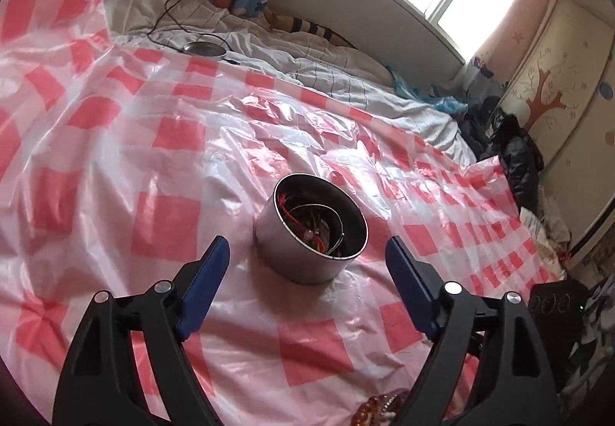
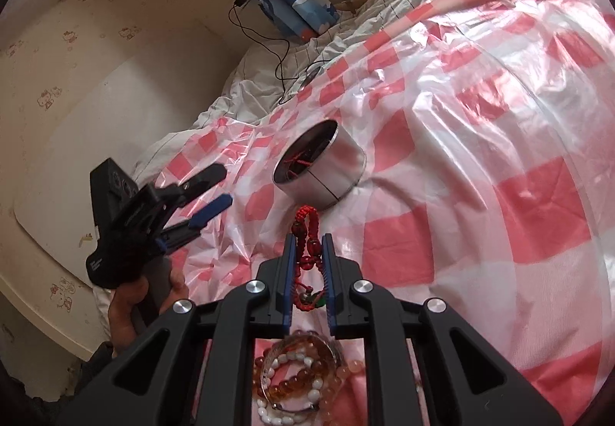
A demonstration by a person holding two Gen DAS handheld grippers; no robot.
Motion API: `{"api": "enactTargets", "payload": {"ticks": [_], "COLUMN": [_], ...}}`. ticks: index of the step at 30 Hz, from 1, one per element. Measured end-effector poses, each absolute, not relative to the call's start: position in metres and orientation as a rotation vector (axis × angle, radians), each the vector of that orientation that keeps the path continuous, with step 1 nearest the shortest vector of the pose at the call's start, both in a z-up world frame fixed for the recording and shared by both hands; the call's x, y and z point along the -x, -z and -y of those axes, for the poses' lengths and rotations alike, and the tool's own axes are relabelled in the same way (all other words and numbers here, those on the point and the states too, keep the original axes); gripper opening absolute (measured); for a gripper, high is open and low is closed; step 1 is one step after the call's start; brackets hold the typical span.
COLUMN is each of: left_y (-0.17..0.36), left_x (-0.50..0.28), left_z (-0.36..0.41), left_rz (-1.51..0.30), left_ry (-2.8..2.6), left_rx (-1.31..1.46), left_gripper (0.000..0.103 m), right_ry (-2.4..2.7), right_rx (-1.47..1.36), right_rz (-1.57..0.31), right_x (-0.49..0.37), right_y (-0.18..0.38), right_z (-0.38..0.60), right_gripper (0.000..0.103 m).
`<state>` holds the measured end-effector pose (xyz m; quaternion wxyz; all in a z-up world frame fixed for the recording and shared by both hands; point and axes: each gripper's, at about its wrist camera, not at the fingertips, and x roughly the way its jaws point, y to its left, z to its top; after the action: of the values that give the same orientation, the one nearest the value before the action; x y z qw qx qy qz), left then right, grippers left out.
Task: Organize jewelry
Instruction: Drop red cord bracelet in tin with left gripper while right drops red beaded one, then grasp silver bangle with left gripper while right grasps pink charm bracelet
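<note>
A round metal tin [image 1: 292,257] [image 2: 338,172] stands open on the red-and-white checked plastic sheet [image 1: 161,141], with red cord and thin bangles inside. My left gripper [image 1: 307,245] [image 2: 223,184] is open just before the tin, with nothing between its blue pads; a hand holds its grip. My right gripper [image 2: 307,238] is shut on a red beaded cord bracelet [image 2: 306,218], whose loop sticks out past the fingertips, short of the tin. A heap of amber and white bead bracelets [image 2: 296,376] [image 1: 380,406] lies on the sheet under the right gripper.
White bedding [image 1: 269,53] lies beyond the sheet with a black cable [image 1: 173,15] and a round silver disc [image 1: 203,48]. A blue pillow [image 2: 292,7] leans at the headboard. Dark clothes [image 1: 515,157] are piled off the bed's right edge beside a wardrobe [image 1: 565,80].
</note>
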<state>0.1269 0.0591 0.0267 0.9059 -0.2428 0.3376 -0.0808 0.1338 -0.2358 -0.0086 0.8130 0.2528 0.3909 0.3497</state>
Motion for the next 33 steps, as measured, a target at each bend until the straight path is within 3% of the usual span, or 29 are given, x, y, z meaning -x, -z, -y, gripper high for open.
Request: {"api": "enactTargets", "payload": {"ticks": [5,9,12,13,17,27,33], "left_y": [-0.006,0.001,0.002,0.001,-0.008,-0.006,0.011], "left_x": [-0.079,-0.061,-0.056,-0.055,-0.046,-0.014,-0.029], "left_z": [-0.069,-0.061,-0.047,-0.042,-0.032,-0.014,0.003], "left_rz": [-0.709,-0.738,-0.765,-0.770,-0.751,-0.792,-0.905], "left_ry": [0.118,0.112,0.135,0.141,0.158,0.182,0.249], "left_rx": [0.678,0.664,0.613,0.591,0.556,0.556,0.535], "left_gripper": [0.079,0.079,0.079,0.079,0.080,0.082,0.081], "right_ry": [-0.738,-0.706,-0.635,-0.618,-0.615,-0.453,-0.414], "right_rx": [-0.419,-0.267,-0.165,-0.167,-0.218,-0.392,-0.422], "right_rz": [-0.784,-0.801,-0.855,-0.856,-0.792,-0.794,-0.851], "right_x": [-0.176,-0.216,-0.234,-0.234,-0.200,-0.073,-0.049], "right_y": [-0.023,-0.031,-0.020,-0.019,-0.031,-0.020,-0.012], "right_z": [0.193,0.137,0.110,0.110,0.143,0.279,0.312], "right_gripper": [0.015,0.016,0.031,0.032,0.048,0.054,0.054]}}
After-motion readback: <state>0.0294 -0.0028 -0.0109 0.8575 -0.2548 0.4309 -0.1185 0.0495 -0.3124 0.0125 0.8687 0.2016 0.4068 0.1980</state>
